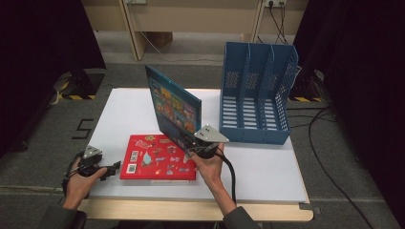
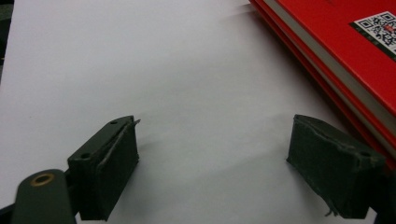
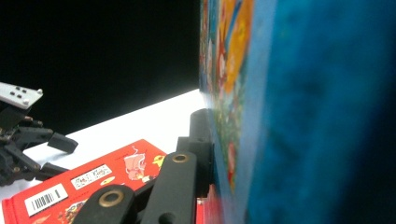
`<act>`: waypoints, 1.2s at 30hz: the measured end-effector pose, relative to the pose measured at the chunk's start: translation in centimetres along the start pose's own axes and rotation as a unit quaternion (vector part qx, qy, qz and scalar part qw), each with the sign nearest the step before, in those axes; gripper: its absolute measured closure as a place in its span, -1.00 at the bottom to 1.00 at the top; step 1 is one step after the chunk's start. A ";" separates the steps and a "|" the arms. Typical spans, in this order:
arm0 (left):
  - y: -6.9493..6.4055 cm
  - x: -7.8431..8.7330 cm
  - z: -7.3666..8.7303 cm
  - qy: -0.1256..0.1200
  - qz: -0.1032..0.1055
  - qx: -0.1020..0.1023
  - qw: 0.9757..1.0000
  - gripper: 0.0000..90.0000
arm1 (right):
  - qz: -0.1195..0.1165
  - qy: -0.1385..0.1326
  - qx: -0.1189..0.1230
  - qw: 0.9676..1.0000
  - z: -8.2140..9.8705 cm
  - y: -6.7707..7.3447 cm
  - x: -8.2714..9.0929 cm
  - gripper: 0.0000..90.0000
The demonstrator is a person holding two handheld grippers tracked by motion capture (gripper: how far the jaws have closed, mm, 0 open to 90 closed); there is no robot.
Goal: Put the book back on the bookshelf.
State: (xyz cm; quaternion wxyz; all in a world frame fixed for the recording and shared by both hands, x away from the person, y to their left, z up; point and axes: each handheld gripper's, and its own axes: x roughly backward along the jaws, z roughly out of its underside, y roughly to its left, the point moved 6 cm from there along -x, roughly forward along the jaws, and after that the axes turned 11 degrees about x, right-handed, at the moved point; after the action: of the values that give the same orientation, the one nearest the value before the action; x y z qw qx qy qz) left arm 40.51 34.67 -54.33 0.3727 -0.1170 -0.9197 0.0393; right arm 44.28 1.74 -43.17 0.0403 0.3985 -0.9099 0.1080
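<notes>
Recording lab suggested: white-topped wooden table (image 1: pixel 267 176) enclosed by black curtains (image 1: pixel 353 52), hazard-striped floor tape (image 1: pixel 79 97), loose black cables (image 1: pixel 325 157) seen on grey floor.

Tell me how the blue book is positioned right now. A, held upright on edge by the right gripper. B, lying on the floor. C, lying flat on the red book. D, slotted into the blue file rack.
A: in the high view the blue book stands upright on its lower edge, clamped at its lower corner by the right gripper, above the flat red book and outside the blue file rack.
</notes>
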 end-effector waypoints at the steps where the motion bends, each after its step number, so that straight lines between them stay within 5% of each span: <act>1: 0.0 0.0 0.0 0.000 0.000 0.000 1.000 -0.67 | -0.001 0.002 0.001 1.000 0.0 0.0 0.0 0.81; 16: 0.0 0.1 0.1 0.003 0.002 0.001 1.000 -0.67 | -0.027 0.000 -0.035 0.999 -0.7 -1.0 1.3 0.82; 26: 0.0 0.1 0.1 0.003 0.003 0.001 1.000 -0.67 | -0.015 -0.005 -0.013 1.000 -1.3 -1.6 2.3 0.82; 36: 0.0 0.1 0.1 0.003 0.003 0.003 1.000 -0.67 | 0.003 -0.028 -0.022 0.999 -2.7 -2.7 3.7 0.83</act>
State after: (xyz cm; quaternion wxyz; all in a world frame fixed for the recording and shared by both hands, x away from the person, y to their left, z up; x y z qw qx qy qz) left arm 40.36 34.66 -54.30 0.3755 -0.1190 -0.9182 0.0425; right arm 43.72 -2.05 -39.48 0.0230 0.3976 -0.9141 0.0763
